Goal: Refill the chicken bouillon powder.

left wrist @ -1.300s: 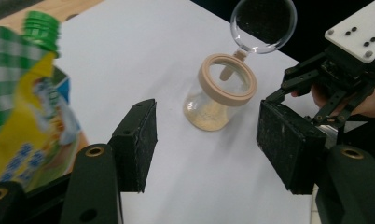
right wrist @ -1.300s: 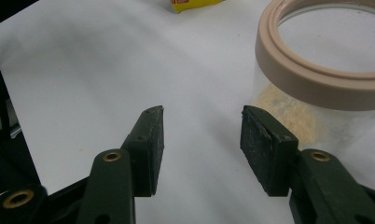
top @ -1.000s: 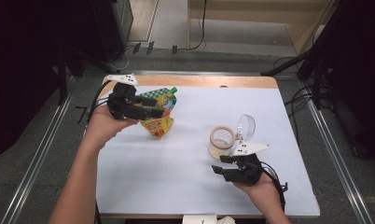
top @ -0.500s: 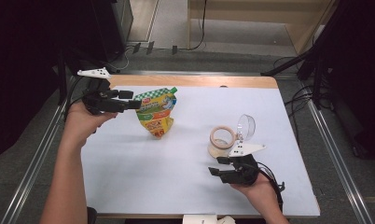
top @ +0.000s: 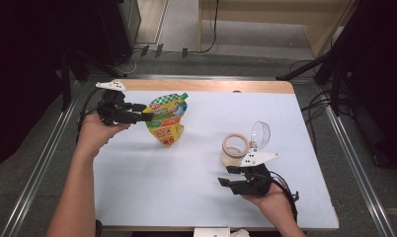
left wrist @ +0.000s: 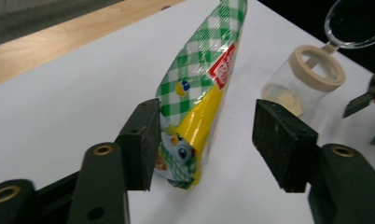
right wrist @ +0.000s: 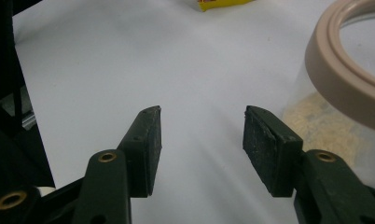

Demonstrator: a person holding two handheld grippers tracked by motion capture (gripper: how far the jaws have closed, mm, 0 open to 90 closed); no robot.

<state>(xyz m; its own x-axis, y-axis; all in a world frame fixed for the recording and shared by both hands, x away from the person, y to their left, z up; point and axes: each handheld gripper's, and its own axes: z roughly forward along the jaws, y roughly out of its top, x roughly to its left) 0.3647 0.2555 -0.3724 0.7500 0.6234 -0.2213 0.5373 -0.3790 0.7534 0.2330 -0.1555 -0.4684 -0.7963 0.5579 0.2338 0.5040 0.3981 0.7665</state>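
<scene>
Left gripper view shows our left tool [left wrist: 206, 140], jaws just narrowing yet unclamped, straddling the upright green-checked yellow plastic pouch [left wrist: 199, 98] on the white surface [left wrist: 73, 102]; next we pinch it squarely.

You worked at a table [top: 305, 106] topped with a white sheet, a bare wooden strip showing along its far edge. A green-checked and yellow spout pouch [top: 166, 118] stood upright left of centre. Well apart, toward the right, stood a clear jar [top: 234, 150] with a beige rim, its hinged lid [top: 260, 135] open, crumbs inside.
</scene>
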